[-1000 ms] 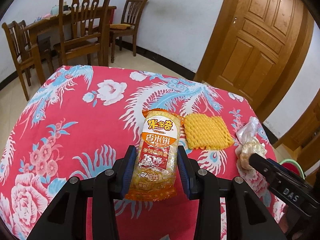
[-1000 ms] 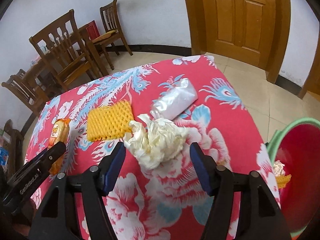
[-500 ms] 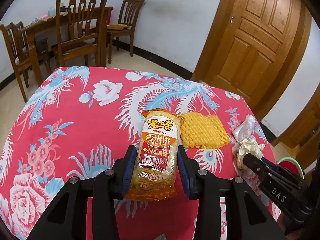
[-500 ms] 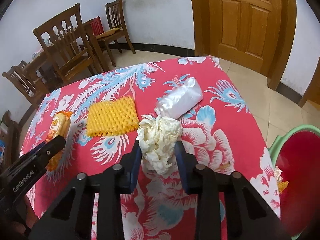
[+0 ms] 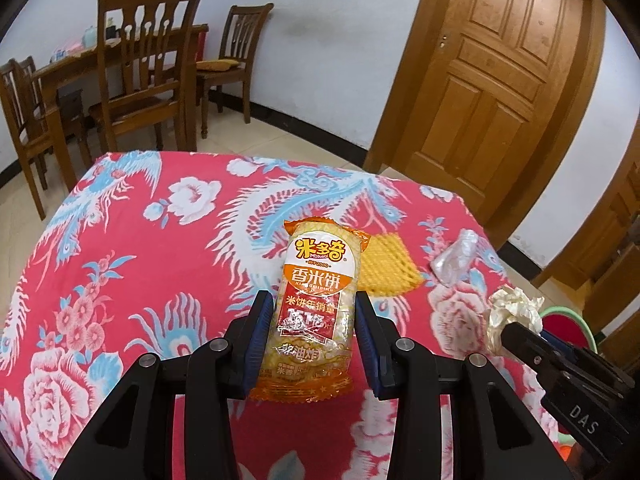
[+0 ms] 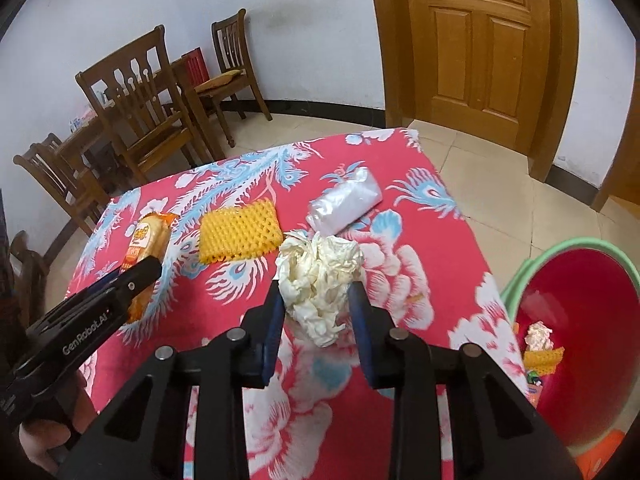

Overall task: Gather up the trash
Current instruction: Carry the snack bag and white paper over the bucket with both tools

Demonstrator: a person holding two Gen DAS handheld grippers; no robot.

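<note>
My left gripper (image 5: 314, 316) is shut on an orange rice-cracker packet (image 5: 316, 300) and holds it above the red flowered tablecloth (image 5: 120, 248). My right gripper (image 6: 316, 300) is shut on a crumpled white tissue wad (image 6: 320, 276), lifted off the cloth; the wad also shows in the left wrist view (image 5: 514, 312). A yellow foam fruit net (image 6: 238, 234) and a clear plastic bag (image 6: 346, 202) lie on the table beyond. A red bin with a green rim (image 6: 576, 320) stands on the floor at the right, with some trash inside.
Wooden chairs (image 5: 148, 76) and a dining table (image 5: 72, 64) stand beyond the table's far left. A wooden door (image 5: 496, 80) is at the far right. The table's right edge (image 6: 476, 248) drops to tiled floor next to the bin.
My right gripper closed on the tissue wad and lifted it. My left gripper raised the cracker packet off the cloth.
</note>
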